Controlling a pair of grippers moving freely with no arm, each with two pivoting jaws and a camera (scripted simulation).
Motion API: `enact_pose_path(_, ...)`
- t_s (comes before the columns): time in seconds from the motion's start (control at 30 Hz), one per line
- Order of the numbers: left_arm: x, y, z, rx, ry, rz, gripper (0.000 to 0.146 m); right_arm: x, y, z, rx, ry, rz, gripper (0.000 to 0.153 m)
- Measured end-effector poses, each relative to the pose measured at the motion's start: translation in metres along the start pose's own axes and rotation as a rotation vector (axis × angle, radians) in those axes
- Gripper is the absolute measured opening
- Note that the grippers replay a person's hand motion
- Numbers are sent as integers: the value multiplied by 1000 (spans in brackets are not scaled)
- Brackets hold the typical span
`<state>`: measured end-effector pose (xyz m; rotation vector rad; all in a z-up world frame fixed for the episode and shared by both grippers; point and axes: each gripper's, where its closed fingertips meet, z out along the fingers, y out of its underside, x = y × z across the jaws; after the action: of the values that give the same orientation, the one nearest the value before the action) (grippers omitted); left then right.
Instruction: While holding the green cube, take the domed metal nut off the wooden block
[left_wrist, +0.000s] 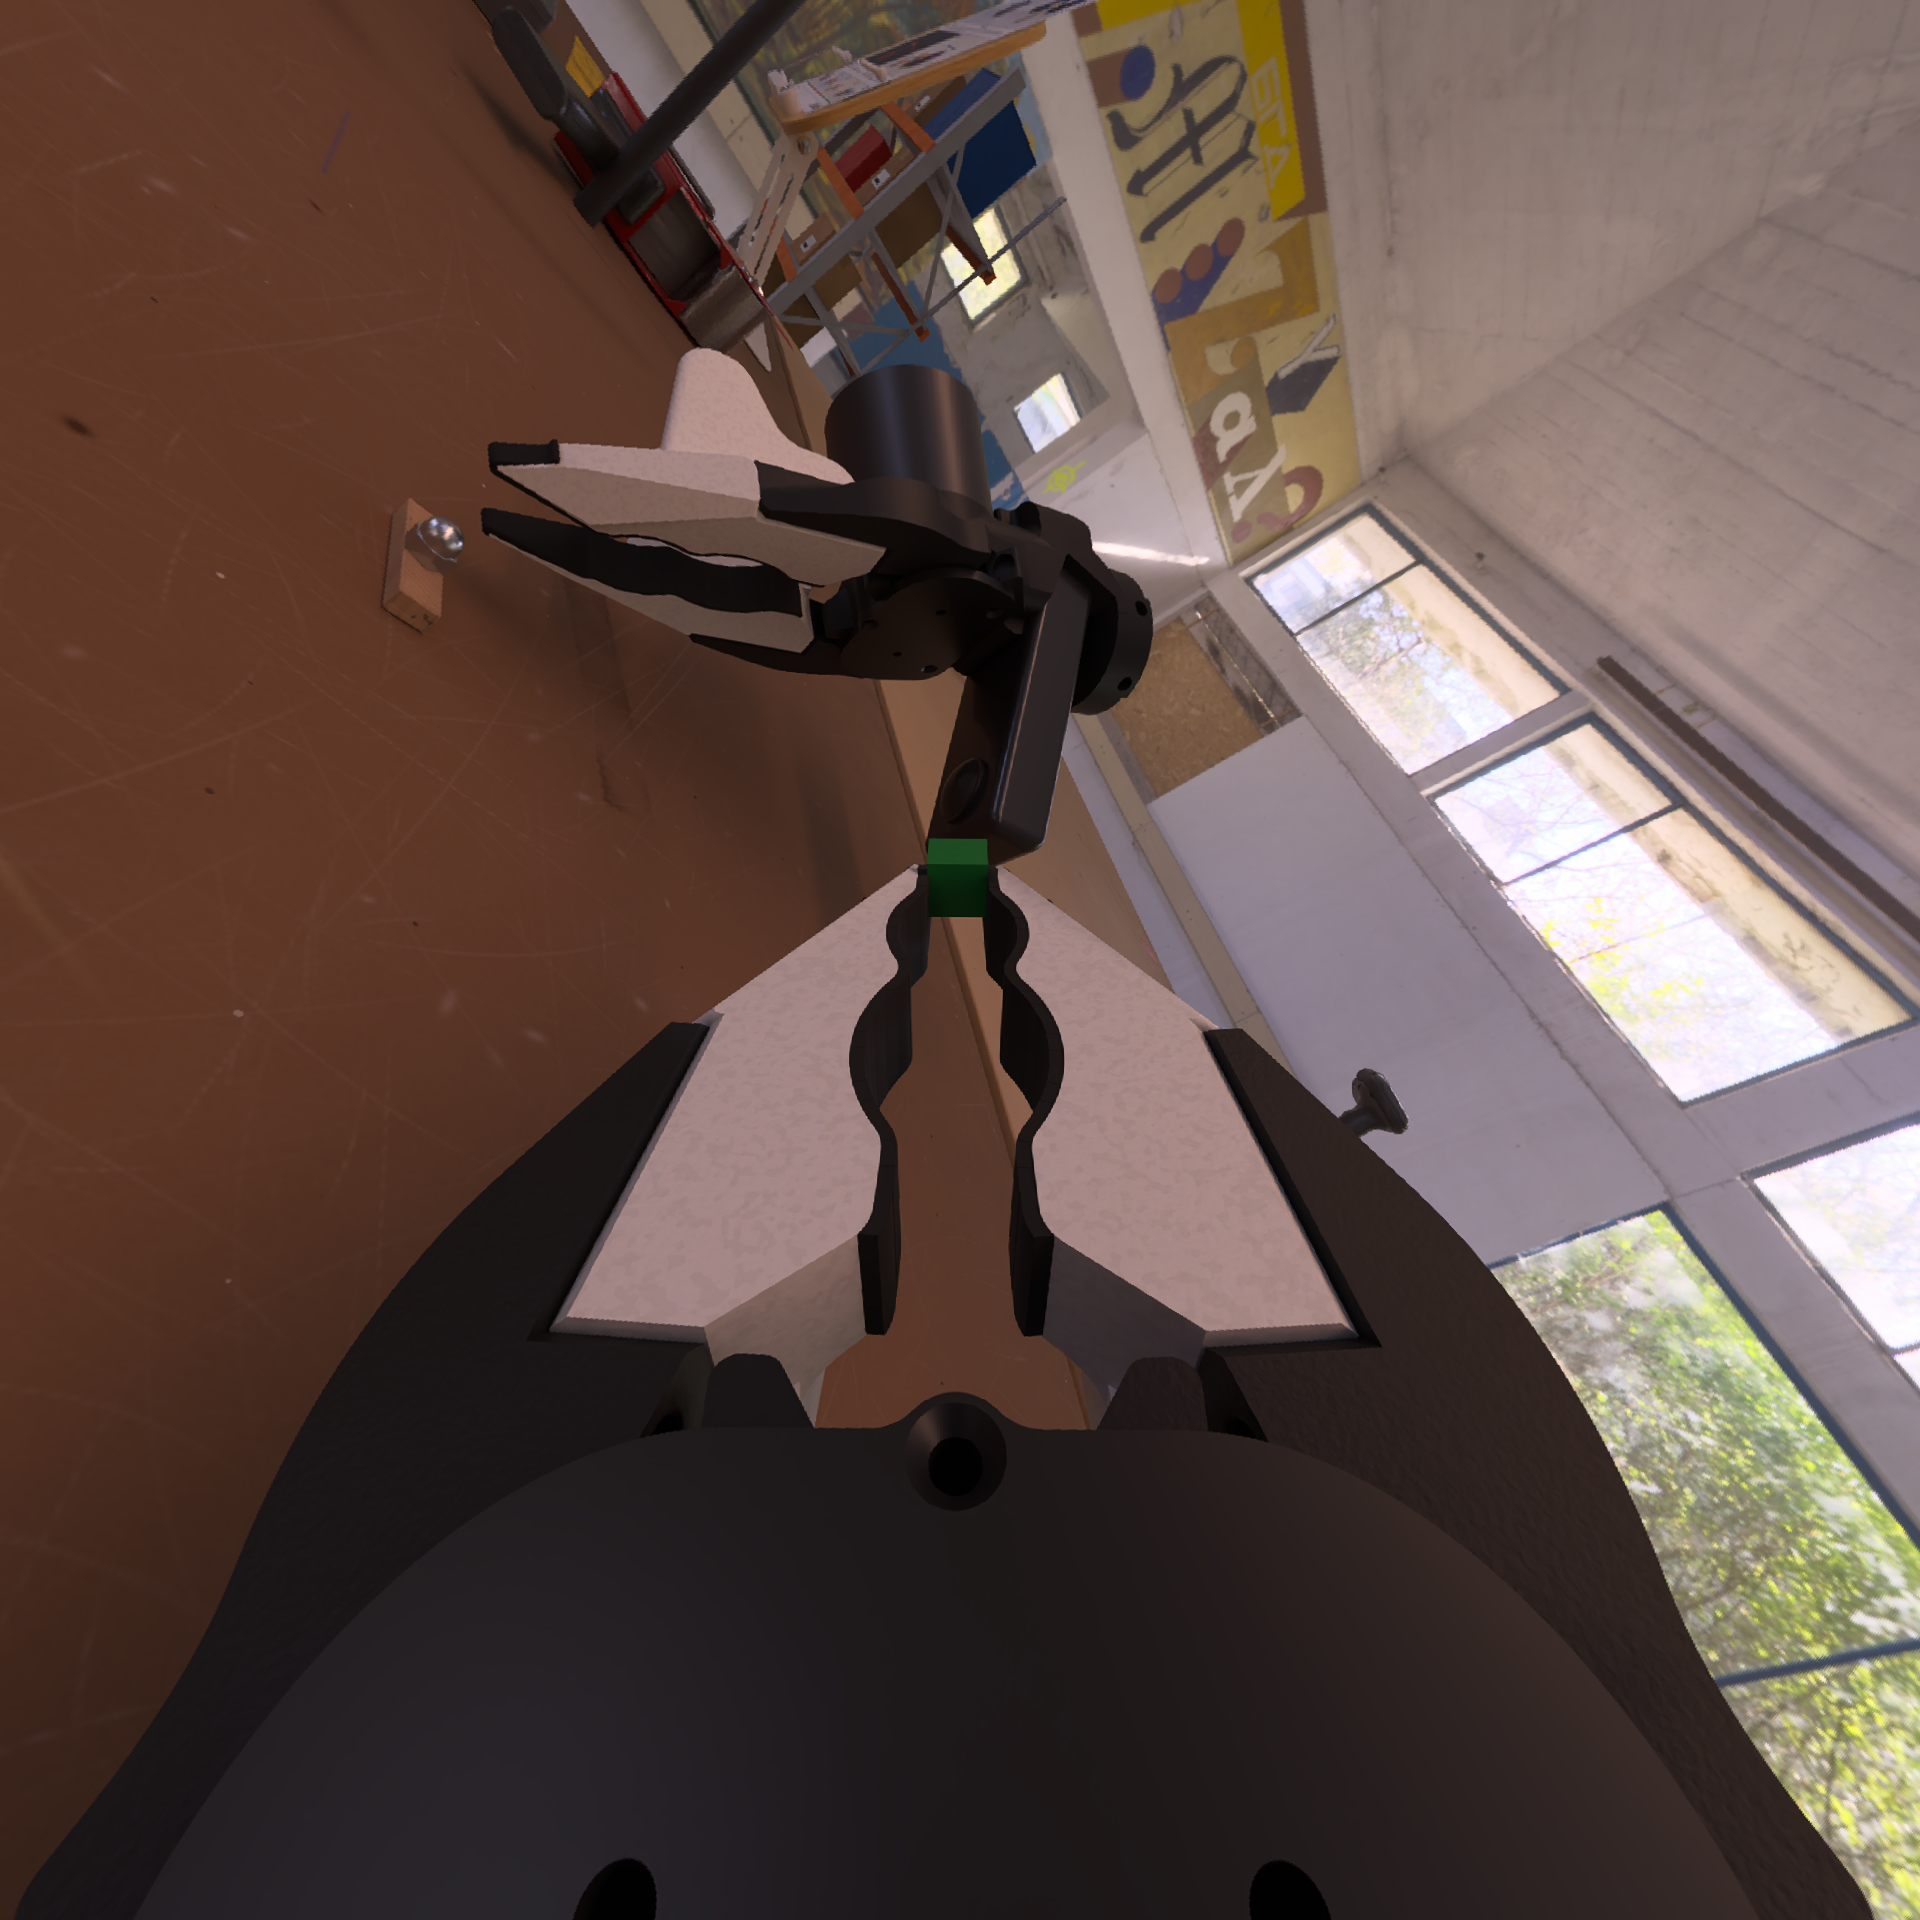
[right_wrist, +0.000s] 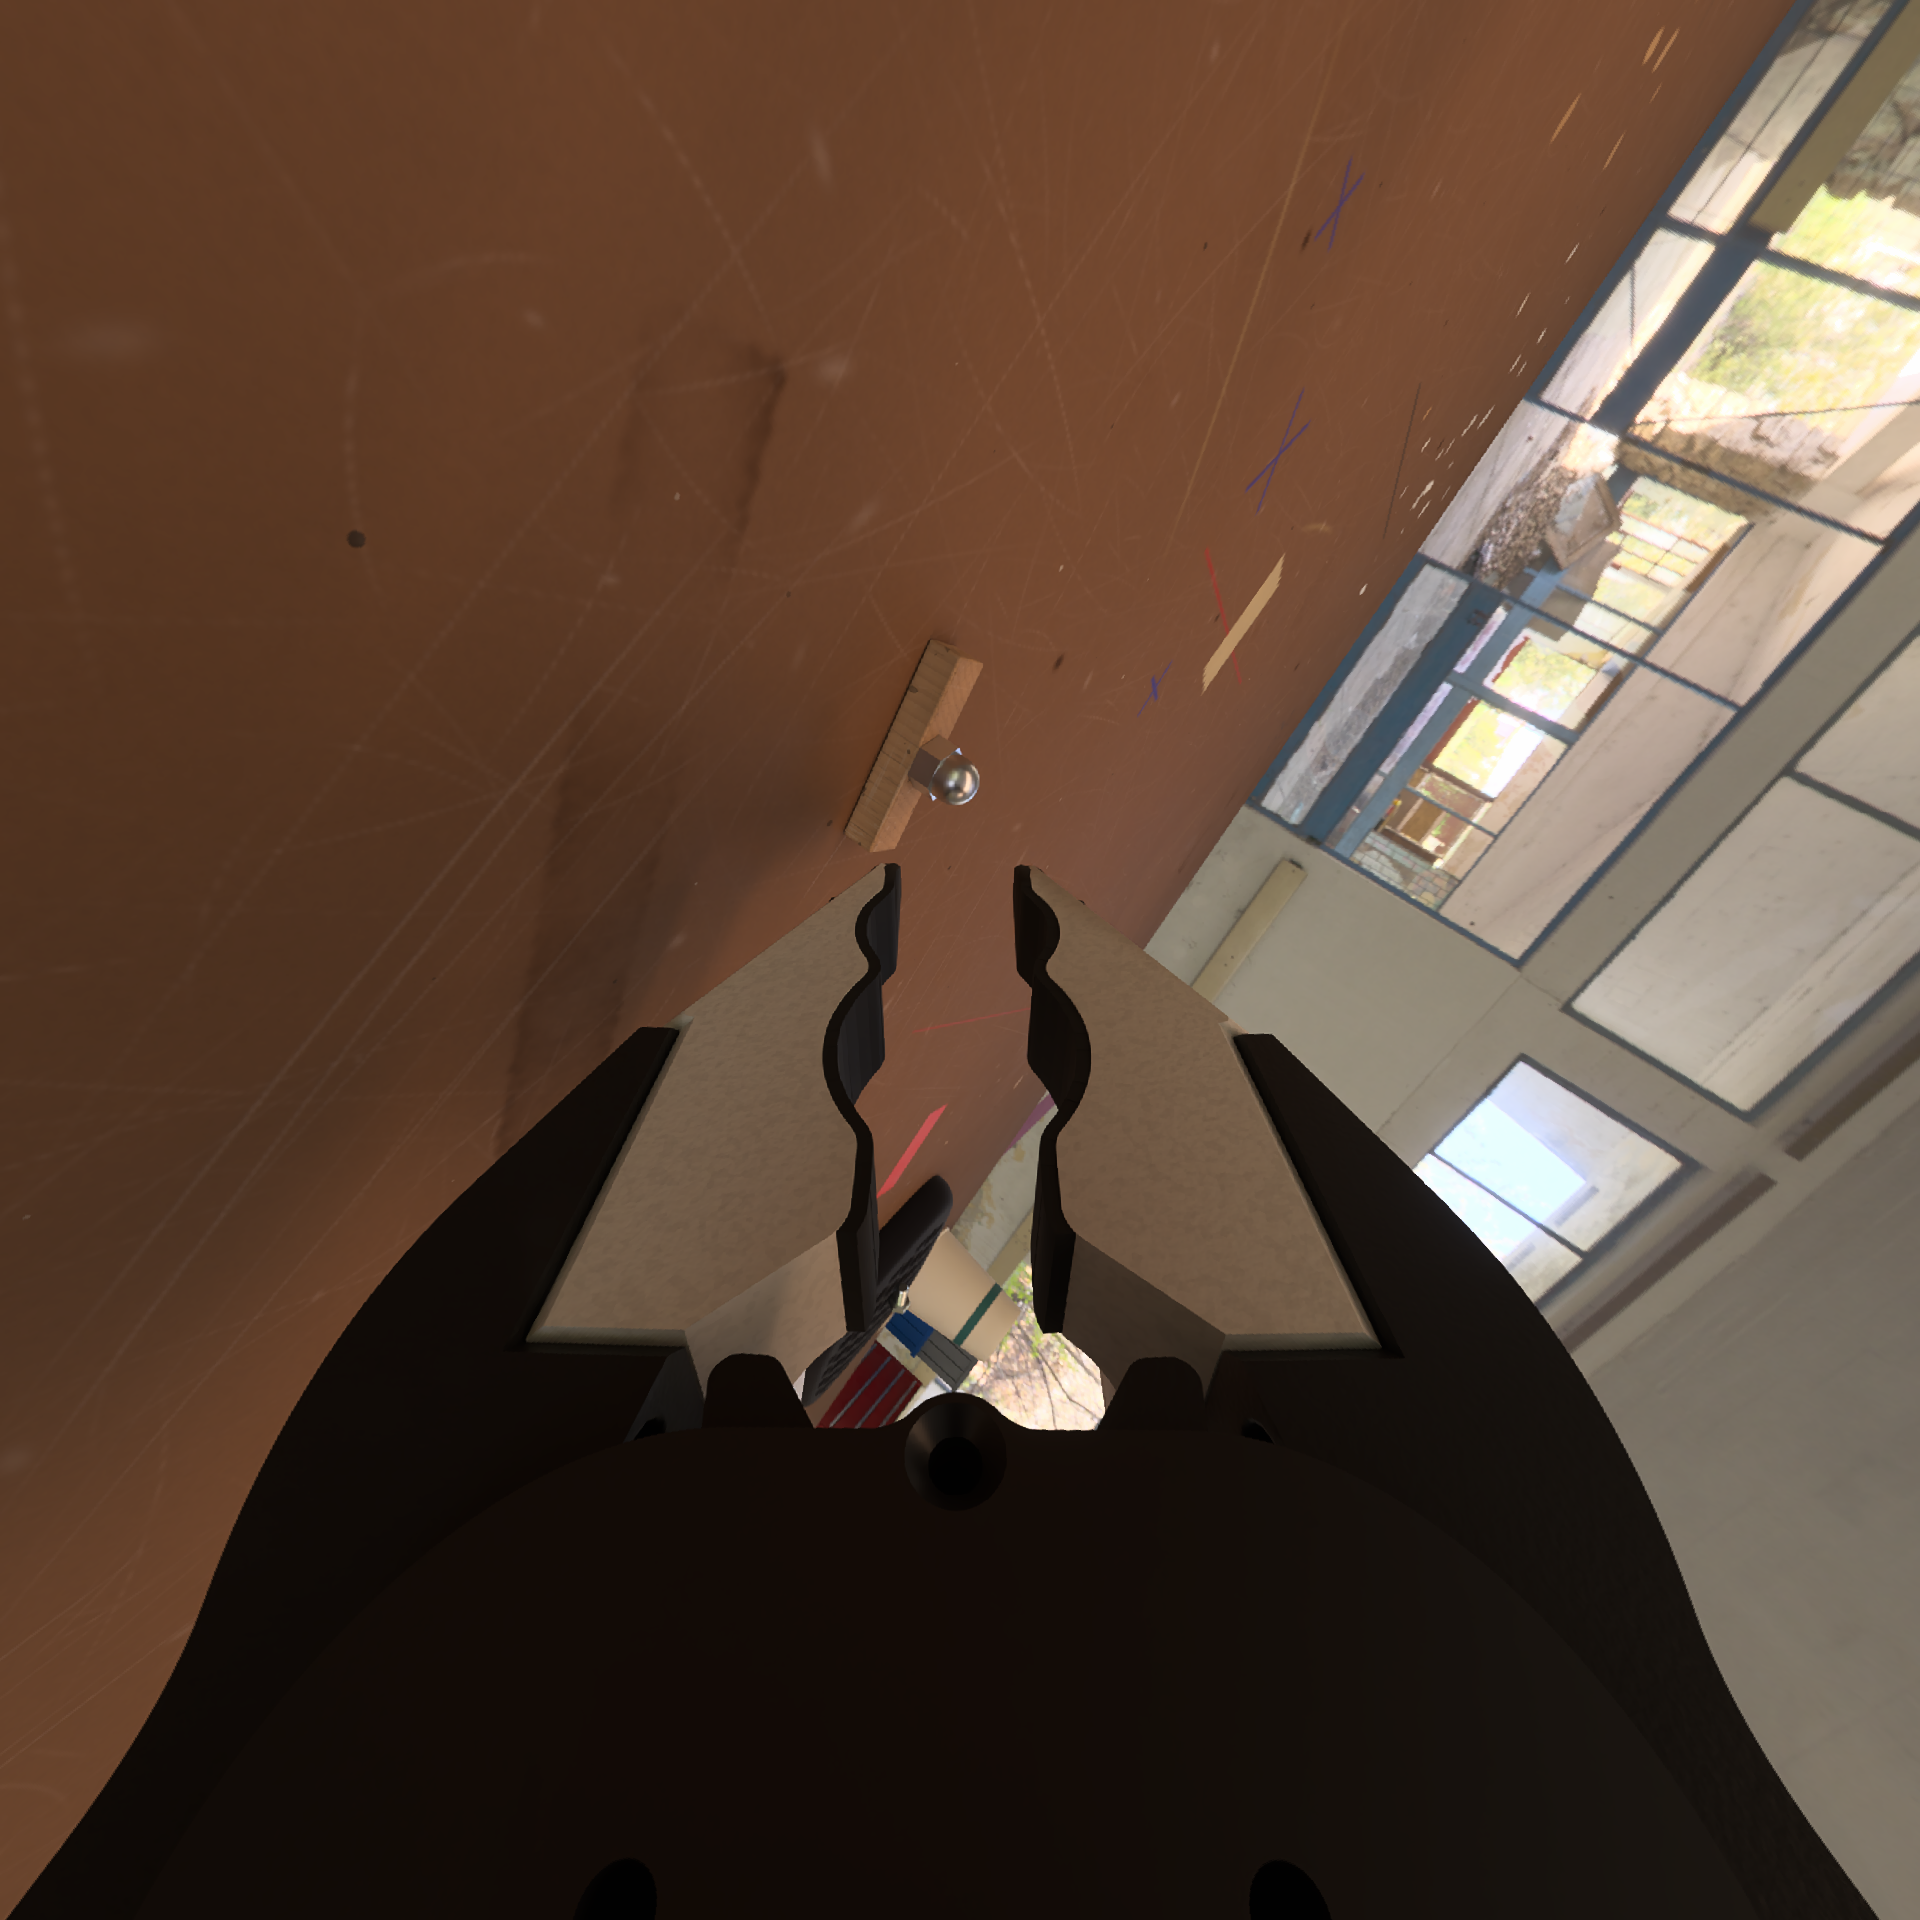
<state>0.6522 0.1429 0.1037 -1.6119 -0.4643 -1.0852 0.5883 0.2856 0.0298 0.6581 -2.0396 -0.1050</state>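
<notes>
The left tool (left_wrist: 956, 883) was clamped on the cube (left_wrist: 956, 878), which sat pinched between its fingertips, lifted clear of the brown counter (left_wrist: 260, 935). The cube's green faces showed just past the dark pads (left_wrist: 902, 935), one pad on each side of it.

Farther off in the left wrist view, the right tool (left_wrist: 509, 483) pointed toward the block (left_wrist: 412, 566), its tips near the nut (left_wrist: 438, 540) but apart from it. The block lay flat on the counter, with the shiny domed nut standing on its upper face.

In the right wrist view, the right tool (right_wrist: 956, 883) had its fingers apart, with bare counter (right_wrist: 520, 416) showing in the gap between them. The block (right_wrist: 914, 743) lay just ahead of the tips, a little toward the left finger. The nut (right_wrist: 948, 779) stuck out from the block's face, its hex base against the wood and its rounded cap toward the open side. Neither finger touched the nut or the block. Faint scratches and a few coloured marks crossed the counter around them.
</notes>
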Motion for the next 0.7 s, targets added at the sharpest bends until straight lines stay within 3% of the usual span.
enact_pose_path(0.2, 1, 0, 0, 2, 7, -2, 9, 7, -3, -10, 67, -18, 65, 23)
enact_pose_path(0.33, 1, -1, -1, 7, 7, -1, 9, 24, 4, -23, 211, -109, 311, 23)
enact_pose_path(0.57, 0, 2, 1, -11, 12, -9, 9, 20, -6, -19, 661, -864, 798, 20)
enact_pose_path(0.63, -1, 4, 2, -21, 6, -11, 9, 30, -7, -7, 690, -1038, 860, 12)
enact_pose_path(0.7, -2, 5, 2, -26, 1, -5, 9, 33, -10, 2, 711, -1129, 846, 5)
